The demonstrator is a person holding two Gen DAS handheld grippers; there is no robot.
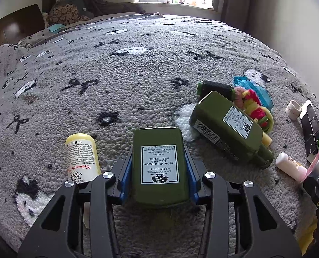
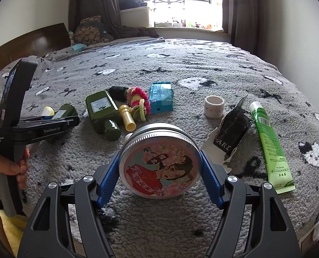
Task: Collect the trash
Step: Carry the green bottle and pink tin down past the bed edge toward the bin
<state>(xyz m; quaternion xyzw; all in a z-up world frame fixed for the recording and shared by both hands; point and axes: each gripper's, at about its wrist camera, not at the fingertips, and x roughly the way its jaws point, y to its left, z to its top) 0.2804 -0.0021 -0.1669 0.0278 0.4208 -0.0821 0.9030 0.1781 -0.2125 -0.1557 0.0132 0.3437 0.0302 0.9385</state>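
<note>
Left claw (image 1: pixel 158 167): clamped on green bottle (image 1: pixel 159 161), label up, blue pads against both flanks, just above the bed blanket (image 1: pixel 138 75). Yellow bottle (image 1: pixel 82 157) just beside the left finger. Second green bottle (image 1: pixel 228 126) to the right, touching hair ties (image 1: pixel 256 109).

Right claw (image 2: pixel 160 167): clamped on round tin (image 2: pixel 160 161), lid closed, contents hidden. Beyond it: tape roll (image 2: pixel 214 106), torn black box (image 2: pixel 230 133), green tube (image 2: pixel 271 146), blue packet (image 2: pixel 161 97).

You've got a bed with a fuzzy grey blanket (image 2: pixel 202 64): second green bottle (image 2: pixel 102 111), tape roll (image 2: pixel 214 106), green tube (image 2: pixel 271 148) far right.
</note>
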